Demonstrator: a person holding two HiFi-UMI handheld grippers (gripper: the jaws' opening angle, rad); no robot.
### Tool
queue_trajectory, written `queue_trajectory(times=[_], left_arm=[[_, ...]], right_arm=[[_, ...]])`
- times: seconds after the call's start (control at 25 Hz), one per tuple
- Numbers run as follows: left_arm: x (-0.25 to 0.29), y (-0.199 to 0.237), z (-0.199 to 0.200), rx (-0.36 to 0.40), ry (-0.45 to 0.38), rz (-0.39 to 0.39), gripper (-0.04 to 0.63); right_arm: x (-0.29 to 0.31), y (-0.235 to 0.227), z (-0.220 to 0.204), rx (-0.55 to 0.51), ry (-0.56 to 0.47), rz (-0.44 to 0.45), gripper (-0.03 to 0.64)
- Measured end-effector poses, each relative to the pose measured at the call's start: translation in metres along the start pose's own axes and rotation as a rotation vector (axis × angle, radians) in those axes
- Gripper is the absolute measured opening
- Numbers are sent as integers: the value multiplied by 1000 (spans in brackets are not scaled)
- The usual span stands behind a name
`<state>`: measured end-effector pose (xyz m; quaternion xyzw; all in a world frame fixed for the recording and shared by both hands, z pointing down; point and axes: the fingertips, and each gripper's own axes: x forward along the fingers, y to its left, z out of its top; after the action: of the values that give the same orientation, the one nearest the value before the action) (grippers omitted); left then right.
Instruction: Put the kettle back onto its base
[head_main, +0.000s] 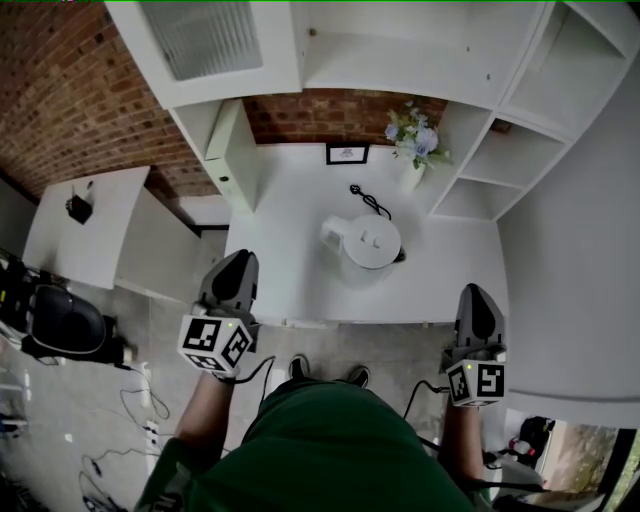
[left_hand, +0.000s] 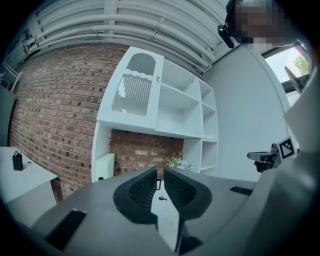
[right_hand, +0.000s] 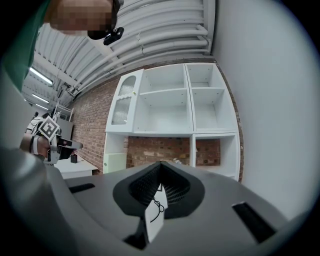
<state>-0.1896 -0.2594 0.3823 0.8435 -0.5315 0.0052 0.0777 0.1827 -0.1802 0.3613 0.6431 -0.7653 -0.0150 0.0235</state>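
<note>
A white kettle (head_main: 365, 240) stands on the white counter (head_main: 290, 270) in the head view. A black cord (head_main: 370, 201) lies just behind it, and something dark shows under its right side. My left gripper (head_main: 240, 258) is shut and empty, level, at the counter's front left edge. My right gripper (head_main: 477, 292) is also shut and empty, near the counter's front right corner. In the left gripper view the jaws (left_hand: 160, 170) meet at their tips, with a strip of counter between them. The right gripper view shows its jaws (right_hand: 160, 164) closed, with the cord (right_hand: 158, 207) seen through the slit.
A vase of flowers (head_main: 415, 140) and a small picture frame (head_main: 347, 153) stand at the counter's back. White shelves (head_main: 520, 150) rise on the right and a cabinet above. A white side table (head_main: 90, 225) with a black object is left. Cables lie on the floor.
</note>
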Motion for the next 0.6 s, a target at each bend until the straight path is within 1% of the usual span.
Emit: queue_trajectory(times=[0.28,0.6], left_arm=[[1,-3,-1,2,0,-2,55],[-5,-4,-3,8,1,16,55]], right_arm=[[-1,-2,-1,0,3,0,12],[-1,-1,-2,-1,-2,24,12]])
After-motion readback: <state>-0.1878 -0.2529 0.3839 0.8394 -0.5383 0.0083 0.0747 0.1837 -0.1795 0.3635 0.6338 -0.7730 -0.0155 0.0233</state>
